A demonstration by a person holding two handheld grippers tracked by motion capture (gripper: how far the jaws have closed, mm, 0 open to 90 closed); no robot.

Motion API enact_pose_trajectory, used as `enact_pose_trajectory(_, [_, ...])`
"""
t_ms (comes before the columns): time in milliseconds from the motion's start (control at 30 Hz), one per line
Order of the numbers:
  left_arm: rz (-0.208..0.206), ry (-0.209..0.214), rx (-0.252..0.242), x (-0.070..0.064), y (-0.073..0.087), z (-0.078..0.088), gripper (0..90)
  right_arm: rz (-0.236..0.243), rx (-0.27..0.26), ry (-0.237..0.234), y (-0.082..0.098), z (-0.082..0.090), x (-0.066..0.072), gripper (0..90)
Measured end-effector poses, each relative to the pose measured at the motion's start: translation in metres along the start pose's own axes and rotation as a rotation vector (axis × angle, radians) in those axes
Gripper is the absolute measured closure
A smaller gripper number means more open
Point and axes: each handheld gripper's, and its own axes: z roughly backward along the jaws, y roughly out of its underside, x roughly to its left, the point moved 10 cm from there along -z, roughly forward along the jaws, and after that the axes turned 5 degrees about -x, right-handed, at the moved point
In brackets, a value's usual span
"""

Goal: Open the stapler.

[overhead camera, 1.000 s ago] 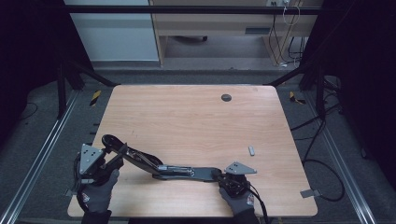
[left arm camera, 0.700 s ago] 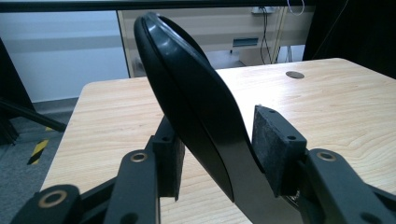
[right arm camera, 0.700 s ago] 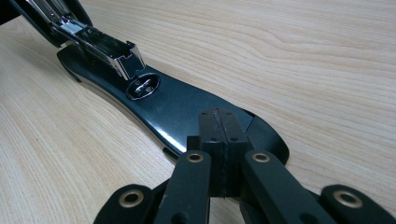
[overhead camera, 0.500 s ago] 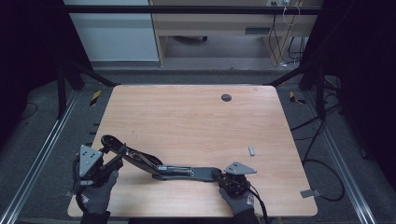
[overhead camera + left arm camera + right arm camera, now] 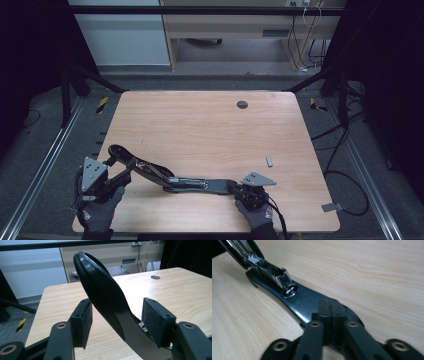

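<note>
One black stapler [image 5: 170, 177], swung fully open, stretches along the near part of the wooden surface [image 5: 210, 130], its curved top arm [image 5: 100, 290] raised at the left end and its flat base [image 5: 307, 302] lying on the wood at the right. The metal staple channel [image 5: 268, 268] lies exposed along the middle, ending just short of the round anvil [image 5: 290, 291] on the base.

Two gloved hands work it, one tool each. The left hand-held gripper [image 5: 114, 169] stands with its felt pads on either side of the raised arm, a gap showing at both sides; its jaws have just been opening, with the arm between them but no longer pressed. The right hand-held gripper [image 5: 329, 312] sits at the tip of the base, jaws drawn almost together, the two pads meeting over the base's end; whether they pinch its edge cannot be told.

One small grey piece [image 5: 269, 161] lies apart on the right of the surface, and one dark round grommet [image 5: 242, 104] sits near the far edge. No containers are on the surface.

Against the frames a second earlier, the stapler, the grey piece and both hands sit where they were; only the left jaws are wider.
</note>
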Motion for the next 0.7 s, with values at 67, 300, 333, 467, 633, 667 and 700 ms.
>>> enact_pose_trajectory(67, [-0.005,0.005,0.006,0.000,0.001,0.001,39.7,-0.004,-0.011,-0.007,-0.004,0.002,0.000,84.6])
enact_pose_trajectory(300, [-0.001,0.018,0.036,-0.001,0.013,0.004,36.8,-0.006,-0.036,-0.015,-0.014,0.010,-0.004,74.6])
enact_pose_trajectory(333, [-0.002,0.021,0.040,-0.002,0.015,0.005,36.6,-0.003,-0.038,-0.009,-0.017,0.012,-0.007,72.3])
enact_pose_trajectory(467, [-0.007,0.031,0.048,-0.004,0.020,0.009,35.5,-0.007,-0.035,0.001,-0.021,0.016,-0.013,67.3])
enact_pose_trajectory(633, [-0.014,0.044,0.055,-0.007,0.023,0.011,34.9,-0.010,-0.037,0.012,-0.025,0.019,-0.020,64.1])
enact_pose_trajectory(667, [-0.014,0.045,0.058,-0.008,0.024,0.012,34.8,-0.009,-0.034,0.012,-0.025,0.020,-0.020,65.1])
enact_pose_trajectory(700, [-0.014,0.045,0.058,-0.008,0.024,0.012,34.7,-0.009,-0.034,0.012,-0.025,0.020,-0.020,65.1])
